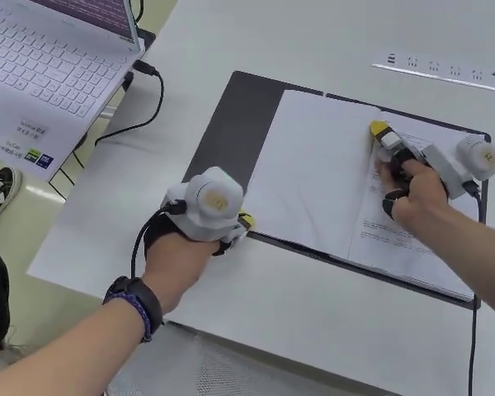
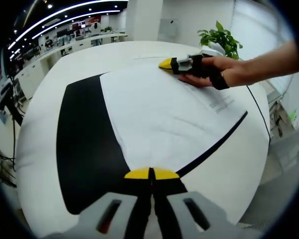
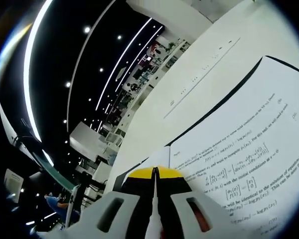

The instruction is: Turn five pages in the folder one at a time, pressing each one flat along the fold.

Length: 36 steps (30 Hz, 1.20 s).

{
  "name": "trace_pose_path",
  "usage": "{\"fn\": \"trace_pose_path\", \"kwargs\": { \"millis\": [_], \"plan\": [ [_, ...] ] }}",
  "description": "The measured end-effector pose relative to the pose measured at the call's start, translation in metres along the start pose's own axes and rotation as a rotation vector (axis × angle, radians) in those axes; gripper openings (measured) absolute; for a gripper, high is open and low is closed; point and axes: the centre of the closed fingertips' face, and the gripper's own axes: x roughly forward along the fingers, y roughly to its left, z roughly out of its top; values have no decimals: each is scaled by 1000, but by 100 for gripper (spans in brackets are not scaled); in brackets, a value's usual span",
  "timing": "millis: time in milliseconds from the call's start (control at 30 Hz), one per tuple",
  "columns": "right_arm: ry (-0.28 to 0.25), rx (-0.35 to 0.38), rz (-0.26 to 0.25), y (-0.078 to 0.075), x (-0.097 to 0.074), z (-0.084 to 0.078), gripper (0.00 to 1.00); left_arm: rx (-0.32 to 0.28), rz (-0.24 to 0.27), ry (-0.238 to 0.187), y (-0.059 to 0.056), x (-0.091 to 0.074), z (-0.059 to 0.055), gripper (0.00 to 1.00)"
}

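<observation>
Your left claw (image 1: 244, 221) has its two yellow tips pressed together, and I can make out nothing caught between them. In the left gripper view that claw (image 2: 151, 173) sits at the near edge of the open folder (image 2: 84, 149). The black inner cover runs ahead of it and off to its left. The blank page (image 2: 159, 109) starts just beyond the tips and spreads away ahead. Whether the tips touch the paper I cannot tell. Your right claw (image 1: 378, 129) is also closed, tip against tip, pinching nothing that shows. It lies along the fold near the far edge of the folder (image 1: 231, 124), with your right hand (image 1: 417, 194) resting on the paper behind it. In the right gripper view the claw (image 3: 155, 172) has the printed page (image 3: 249, 149) lying flat to its right. The blank page (image 1: 313, 165) falls to its other side, between your two claws. The folder lies open and flat on the white table (image 1: 313, 313). A power strip (image 1: 441, 70) sits beyond the right claw, well apart. A laptop (image 1: 49, 58) sits far out past your left claw.
</observation>
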Motion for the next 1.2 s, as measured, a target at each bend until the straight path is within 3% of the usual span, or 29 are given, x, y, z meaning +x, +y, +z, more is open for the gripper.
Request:
{"fn": "trace_pose_path", "kwargs": {
  "millis": [200,333,533,833,1200],
  "plan": [
    [18,-24,-14,-2,15,8,0,-7,-7,-1,0,-1,0,0],
    [-2,21,-21,-13,25,17,0,-9,-5,-5,0,0,0,0],
    [-3,26,-19,-23,34,22,0,-13,-8,-5,-1,-1,1,0],
    [49,-17,14,-24,25,5,0,-19,-3,-12,0,-1,0,0],
    [65,-7,33,-21,7,-13,0,-31,-5,-22,1,-1,0,0]
  ]
}}
